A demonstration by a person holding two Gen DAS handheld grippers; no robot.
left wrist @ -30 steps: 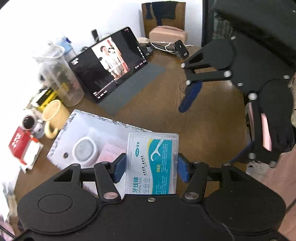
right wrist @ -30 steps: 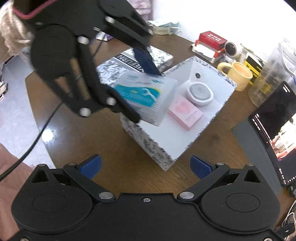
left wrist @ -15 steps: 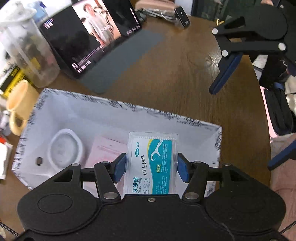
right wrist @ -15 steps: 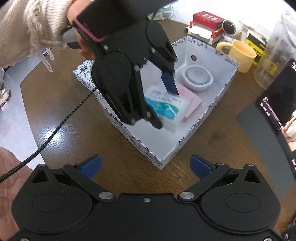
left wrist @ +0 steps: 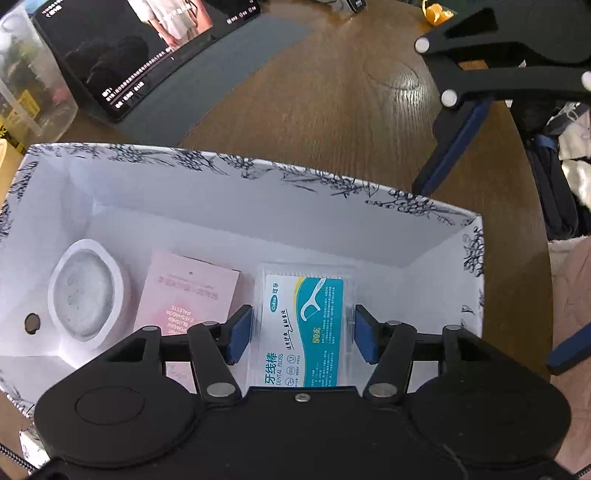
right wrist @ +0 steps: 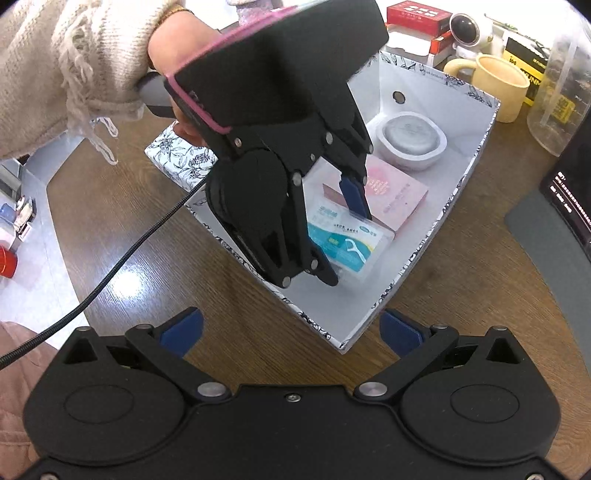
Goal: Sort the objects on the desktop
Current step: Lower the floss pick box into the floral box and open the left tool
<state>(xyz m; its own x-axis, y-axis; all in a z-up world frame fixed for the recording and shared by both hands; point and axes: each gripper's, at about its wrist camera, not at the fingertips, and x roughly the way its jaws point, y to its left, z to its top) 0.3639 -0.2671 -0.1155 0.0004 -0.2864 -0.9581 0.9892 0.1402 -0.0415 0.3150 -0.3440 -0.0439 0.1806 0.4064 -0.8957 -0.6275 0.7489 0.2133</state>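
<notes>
Three items were already inside the patterned box [left wrist: 236,166]: a round white case [left wrist: 86,291] at lower left of the left wrist view, a pink palette box [left wrist: 188,291] beside it, and the dental floss box [left wrist: 306,325] at centre. Judging by that, sorting was well along, though the yellow mug [right wrist: 498,85] and red packets [right wrist: 417,16] at the upper right outside the box probably remained. The left gripper [left wrist: 303,334] had its blue pads spread slightly off the floss box's sides, apparently releasing it. The right gripper [right wrist: 291,332] hung open and empty over the table [right wrist: 240,332].
</notes>
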